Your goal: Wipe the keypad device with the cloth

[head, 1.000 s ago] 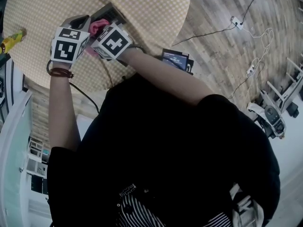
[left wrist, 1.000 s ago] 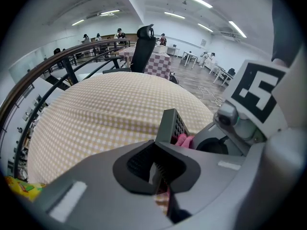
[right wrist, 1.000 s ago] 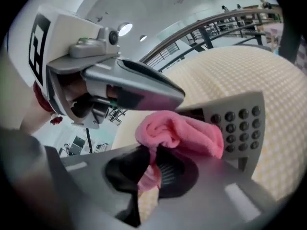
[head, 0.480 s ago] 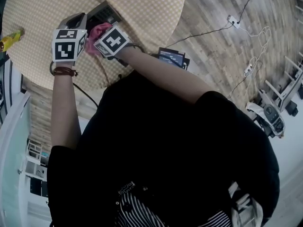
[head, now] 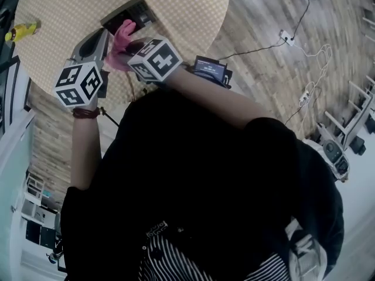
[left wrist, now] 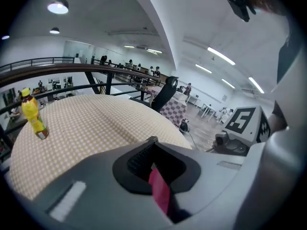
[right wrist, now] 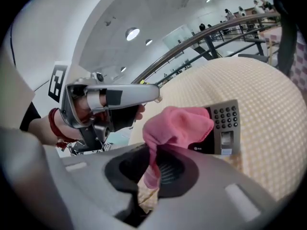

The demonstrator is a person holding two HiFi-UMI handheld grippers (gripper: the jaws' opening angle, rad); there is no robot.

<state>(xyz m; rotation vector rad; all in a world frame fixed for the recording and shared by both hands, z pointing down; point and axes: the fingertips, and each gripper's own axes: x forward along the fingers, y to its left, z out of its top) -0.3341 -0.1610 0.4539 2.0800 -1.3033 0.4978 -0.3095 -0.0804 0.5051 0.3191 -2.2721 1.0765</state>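
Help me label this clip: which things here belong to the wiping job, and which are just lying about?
Job in hand:
- cloth, clamped in the right gripper's jaws
- keypad device

Lying about:
- yellow bottle
- power strip

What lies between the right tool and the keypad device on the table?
The pink cloth: the right tool is shut on its lower end, and in the right gripper view its bunched top hides the left part of the keypad device.
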